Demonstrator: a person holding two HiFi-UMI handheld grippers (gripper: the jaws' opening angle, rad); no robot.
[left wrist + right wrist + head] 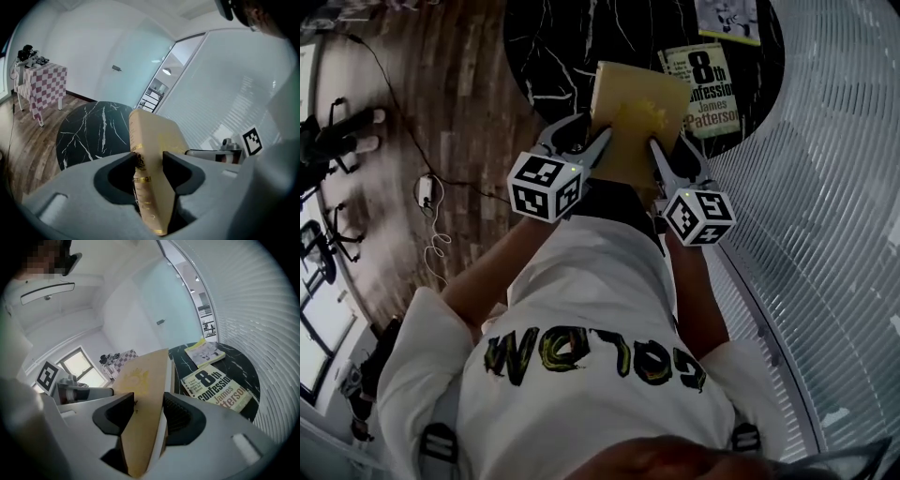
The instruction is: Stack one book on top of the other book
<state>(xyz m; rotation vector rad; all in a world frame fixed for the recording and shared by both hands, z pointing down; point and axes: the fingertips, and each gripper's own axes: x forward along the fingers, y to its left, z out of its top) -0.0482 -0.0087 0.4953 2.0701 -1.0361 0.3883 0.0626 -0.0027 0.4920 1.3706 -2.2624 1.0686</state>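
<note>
Head view: yellow book (637, 112) was held off the black marble surface (553, 47), w/ L hand-held gripper (592, 139) on its left edge and R hand-held gripper (667, 157) on its right edge. "8th Confession" paperback (708, 89) lay flat on the surface just beyond.

Left gripper view: jaws were clamped on the book's spine side, book upright btwn them.

Right gripper view: jaws were clenched on the opposite edge. Paperback & a thin booklet (204, 352) lay on the surface beyond.

The book (633, 127) is tan with gold, the table (553, 47) black with white veins
</note>
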